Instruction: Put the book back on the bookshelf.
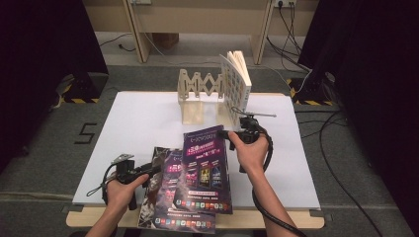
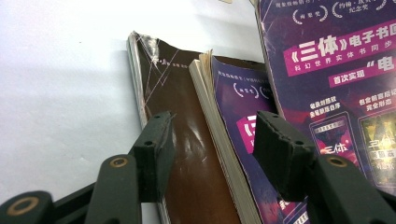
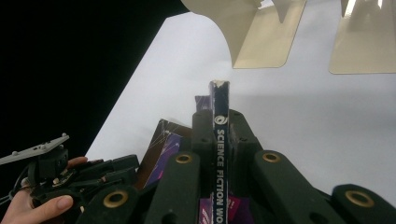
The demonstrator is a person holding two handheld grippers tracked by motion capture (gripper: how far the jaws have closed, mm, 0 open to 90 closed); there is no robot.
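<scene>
Wooden rack [image 1: 198, 94] with upright book [image 1: 236, 81] just behind gripped magazine [image 1: 205, 168].

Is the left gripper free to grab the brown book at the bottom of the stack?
Probably yes: the left gripper is open right at the brown book, whose left edge lies uncovered by the purple magazine overlapping it.

magazine covers [image 1: 207, 170]: glossy printed paper, purple, catching glare
brown magazine [image 2: 187, 140]: glossy cover, scuffed and creased at its corner; page edges matt, rough
tabletop [image 1: 143, 128]: white matt sheet, smooth; pale wood edge
rack [image 1: 197, 96]: light unpainted wood, matt
jaws: black matt plastic, brass-coloured rivets
</scene>
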